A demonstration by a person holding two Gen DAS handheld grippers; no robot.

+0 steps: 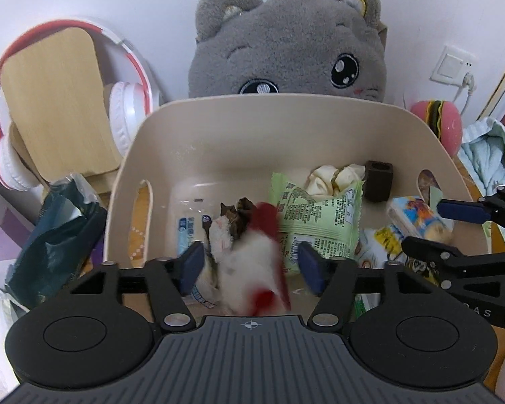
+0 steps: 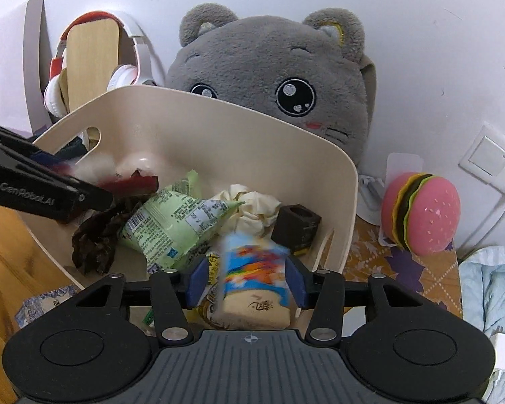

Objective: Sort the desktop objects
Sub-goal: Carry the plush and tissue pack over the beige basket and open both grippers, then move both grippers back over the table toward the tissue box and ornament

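Note:
A beige bin [image 1: 239,124] holds a green snack packet [image 1: 320,215], crumpled paper [image 1: 336,178], a dark brown block [image 1: 378,181] and a dark wrapper [image 1: 240,217]. My left gripper [image 1: 252,267] is open over the bin, and a blurred white and red fluffy thing [image 1: 249,269] hangs loose between its blue pads, touching neither. In the right wrist view my right gripper [image 2: 247,281] is also open above the bin [image 2: 219,128]. A blurred blue and orange snack pack [image 2: 256,279] sits between its pads with a gap on the left side.
A big grey plush cat [image 1: 286,43] leans on the wall behind the bin. Red and white headphones [image 1: 124,114] hang on a wooden stand at the left. A dark green bag [image 1: 57,235] lies left of the bin. A burger toy [image 2: 421,212], wall socket [image 2: 488,161] and pale blue cloth [image 2: 488,286] are at the right.

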